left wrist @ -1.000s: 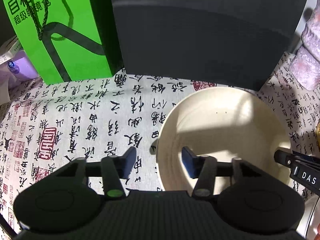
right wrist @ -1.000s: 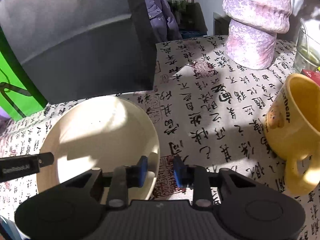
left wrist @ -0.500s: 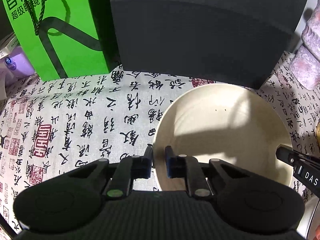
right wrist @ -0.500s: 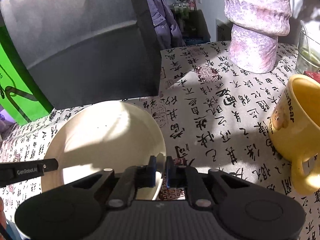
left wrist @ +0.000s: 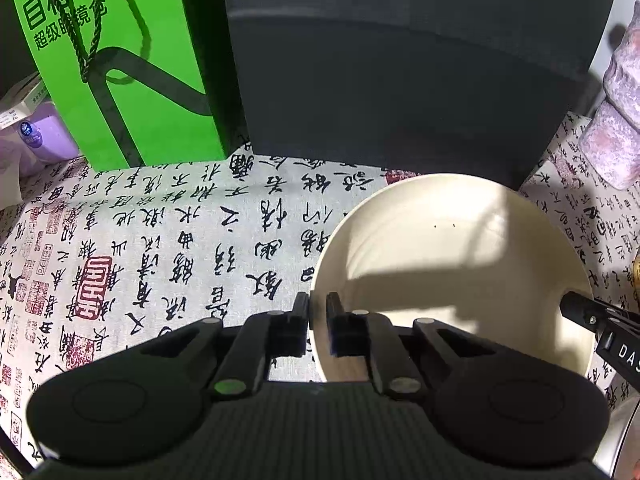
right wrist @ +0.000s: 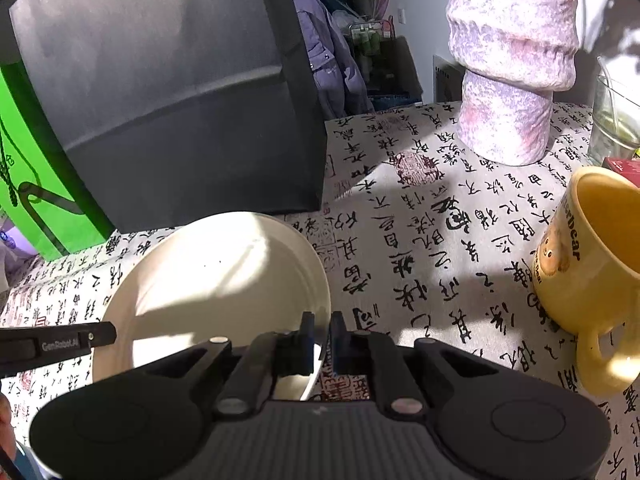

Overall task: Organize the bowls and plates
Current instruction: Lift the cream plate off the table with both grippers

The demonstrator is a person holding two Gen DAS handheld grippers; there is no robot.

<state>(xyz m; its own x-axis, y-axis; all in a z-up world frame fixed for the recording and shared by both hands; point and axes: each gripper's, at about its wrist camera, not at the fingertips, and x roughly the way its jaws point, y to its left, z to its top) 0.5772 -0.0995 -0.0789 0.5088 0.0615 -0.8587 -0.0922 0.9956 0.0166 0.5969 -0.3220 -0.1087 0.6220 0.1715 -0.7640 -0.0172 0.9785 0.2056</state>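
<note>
Calligraphy-print tablecloth [left wrist: 160, 240] under black bag [right wrist: 168, 92].

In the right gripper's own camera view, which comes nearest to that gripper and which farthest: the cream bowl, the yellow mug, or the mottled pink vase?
1. Cream ceramic bowl: its rim is pinched in the right gripper, on its left side.
2. Yellow ceramic mug: off to the right, on the calligraphy-print tablecloth.
3. Mottled pink vase: far back right.

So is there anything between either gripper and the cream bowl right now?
Nothing visible. The left gripper is shut on the cream bowl at its left rim, and the right gripper is shut on the opposite rim, each with one finger inside and one outside.
</note>
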